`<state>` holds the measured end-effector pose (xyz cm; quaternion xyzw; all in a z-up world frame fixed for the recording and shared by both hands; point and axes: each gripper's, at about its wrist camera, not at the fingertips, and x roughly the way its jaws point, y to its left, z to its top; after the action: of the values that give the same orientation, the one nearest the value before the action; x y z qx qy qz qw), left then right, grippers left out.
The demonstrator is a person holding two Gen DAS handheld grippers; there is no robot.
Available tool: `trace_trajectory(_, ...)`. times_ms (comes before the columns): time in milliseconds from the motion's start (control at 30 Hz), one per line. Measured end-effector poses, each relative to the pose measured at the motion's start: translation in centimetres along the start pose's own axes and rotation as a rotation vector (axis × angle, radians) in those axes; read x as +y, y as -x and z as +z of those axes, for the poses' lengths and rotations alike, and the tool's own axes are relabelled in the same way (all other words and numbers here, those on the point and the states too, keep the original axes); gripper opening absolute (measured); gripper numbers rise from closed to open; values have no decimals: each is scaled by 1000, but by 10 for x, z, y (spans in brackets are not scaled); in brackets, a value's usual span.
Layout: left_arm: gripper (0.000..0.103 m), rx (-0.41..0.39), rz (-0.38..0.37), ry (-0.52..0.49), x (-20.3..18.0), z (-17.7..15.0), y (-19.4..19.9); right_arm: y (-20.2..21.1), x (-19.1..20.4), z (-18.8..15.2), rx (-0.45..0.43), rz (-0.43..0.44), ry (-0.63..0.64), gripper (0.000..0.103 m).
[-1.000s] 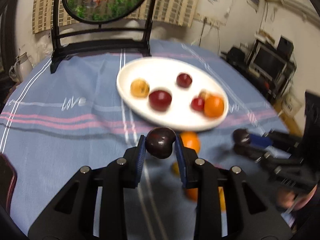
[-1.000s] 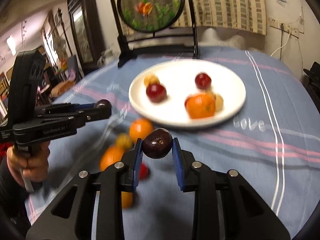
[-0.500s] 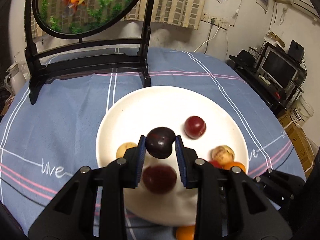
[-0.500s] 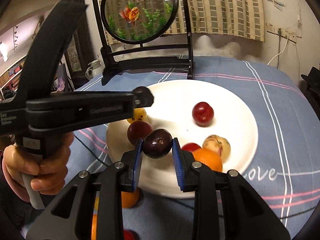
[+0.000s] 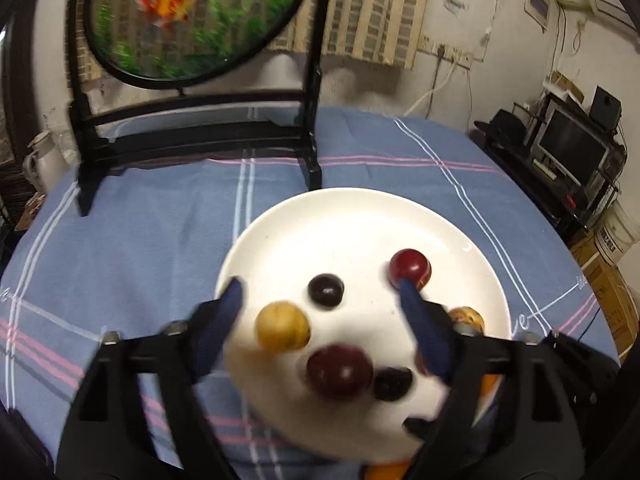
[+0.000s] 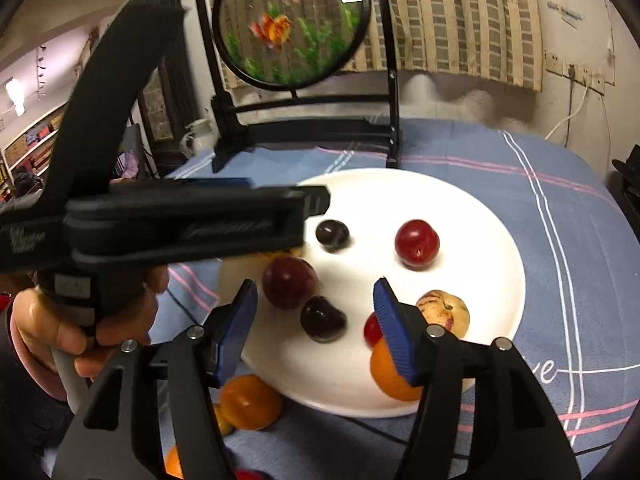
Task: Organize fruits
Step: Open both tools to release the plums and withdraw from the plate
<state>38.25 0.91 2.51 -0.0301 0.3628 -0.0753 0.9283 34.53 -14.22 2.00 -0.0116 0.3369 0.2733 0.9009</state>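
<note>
A white plate point(image 5: 360, 216) point(image 6: 480, 236) lies on the blue striped tablecloth. My left gripper point(image 5: 322, 298) is open above the plate, with a small dark plum point(image 5: 326, 290) lying on the plate between its tips. A yellow fruit point(image 5: 283, 326), a large dark red plum point(image 5: 340, 372) and a red plum point(image 5: 410, 268) are also on the plate. My right gripper point(image 6: 316, 302) is open over the plate's near edge, with a dark plum point(image 6: 323, 319) lying on the plate between its tips. An orange point(image 6: 390, 372) sits on the plate behind the right finger.
A round goldfish screen on a black stand point(image 5: 192, 20) point(image 6: 292, 20) stands behind the plate. Oranges point(image 6: 250, 402) lie on the cloth in front of the plate. The left gripper's body point(image 6: 160, 228) and the hand holding it fill the left of the right wrist view.
Both grippers have opened and let go of their dark plums, which now lie on the plate. Both moved further in over the plate.
</note>
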Motion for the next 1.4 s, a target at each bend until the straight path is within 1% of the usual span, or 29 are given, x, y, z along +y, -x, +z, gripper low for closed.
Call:
trace_trajectory(67, 96, -19, 21, 8, 3, -10, 20, 11, 4, 0, -10, -11, 0, 61)
trace_trajectory(167, 99, -10, 18, 8, 10, -32, 49, 24, 10, -6, 12, -22, -5, 61)
trace_trajectory(300, 100, -42, 24, 13, 20, -78, 83, 45, 24, -31, 27, -3, 20, 61)
trace_trajectory(367, 101, -42, 42, 21, 23, -96, 87, 56, 35, -48, 27, -1, 37, 61)
trace_trajectory(400, 101, -19, 65, 37, 27, -105, 86, 58, 37, -51, 28, -3, 42, 61)
trace_trajectory(467, 101, 12, 69, 57, 32, -113, 83, 62, 46, -61, 42, -9, 64, 61)
trace_trajectory(600, 101, 36, 90, 99, 40, -118, 82, 64, 58, -72, 91, -10, 117, 61)
trace_trajectory(667, 101, 34, 95, 110, 40, -118, 85, 61, 60, -78, 148, 10, 138, 61)
trace_trajectory(700, 101, 35, 98, 114, 41, -118, 85, 62, 60, -81, 159, 11, 139, 61)
trace_trajectory(867, 101, 41, 78, 147, 45, -120, 89, 71, 60, -90, 165, 14, 135, 61)
trace_trajectory(933, 101, 43, 69, 135, 41, -121, 90, 68, 57, -92, 191, 26, 124, 61)
trace_trajectory(1033, 101, 34, 82, 98, 34, -124, 92, 66, 61, -98, 222, 31, 133, 61)
trace_trajectory(1167, 101, 27, 98, 77, 32, -126, 95, 68, 67, -102, 225, 35, 156, 61)
trace_trajectory(1200, 101, 30, 95, 80, 33, -126, 95, 69, 67, -102, 224, 38, 154, 60)
trace_trajectory(1267, 101, 35, 91, 87, 36, -127, 94, 70, 65, -103, 222, 35, 148, 55)
trace_trajectory(1333, 101, 36, 92, 95, 37, -128, 95, 69, 62, -102, 231, 43, 131, 47)
trace_trajectory(1400, 101, 35, 95, 98, 39, -128, 95, 69, 59, -103, 242, 55, 113, 45)
